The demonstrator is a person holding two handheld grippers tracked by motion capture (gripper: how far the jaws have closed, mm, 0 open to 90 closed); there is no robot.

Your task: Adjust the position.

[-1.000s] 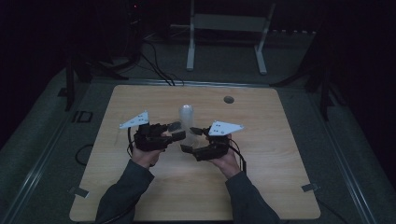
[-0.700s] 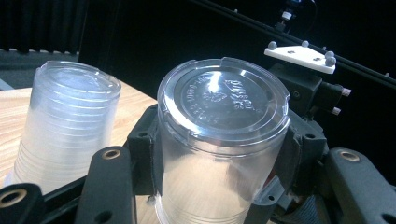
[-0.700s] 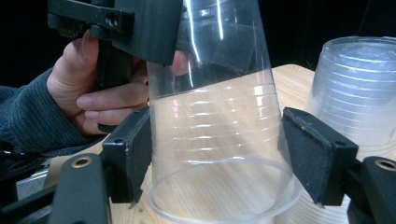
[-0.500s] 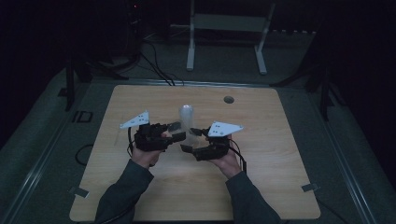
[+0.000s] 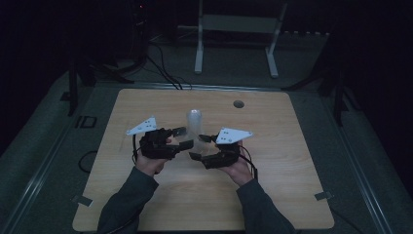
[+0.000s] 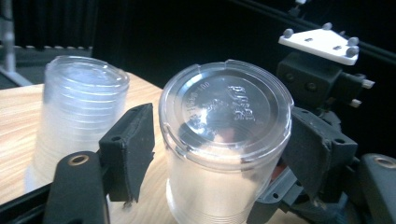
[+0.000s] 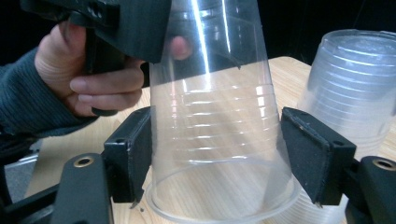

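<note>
Both sets of jaws bracket one clear plastic cup (image 7: 219, 140) held upside down just above the table (image 5: 292, 195): the right gripper (image 7: 219, 154) stands wide at its flared rim with a sliver of gap each side, the left gripper (image 6: 215, 140) sits close around its embossed base (actual contact I cannot tell). It looks feather-light, thin-walled, slick and easily crushed, so I'd pinch gently at the ribbed band. Just behind stands a stack of cups (image 6: 77, 121), upside down too.
</note>
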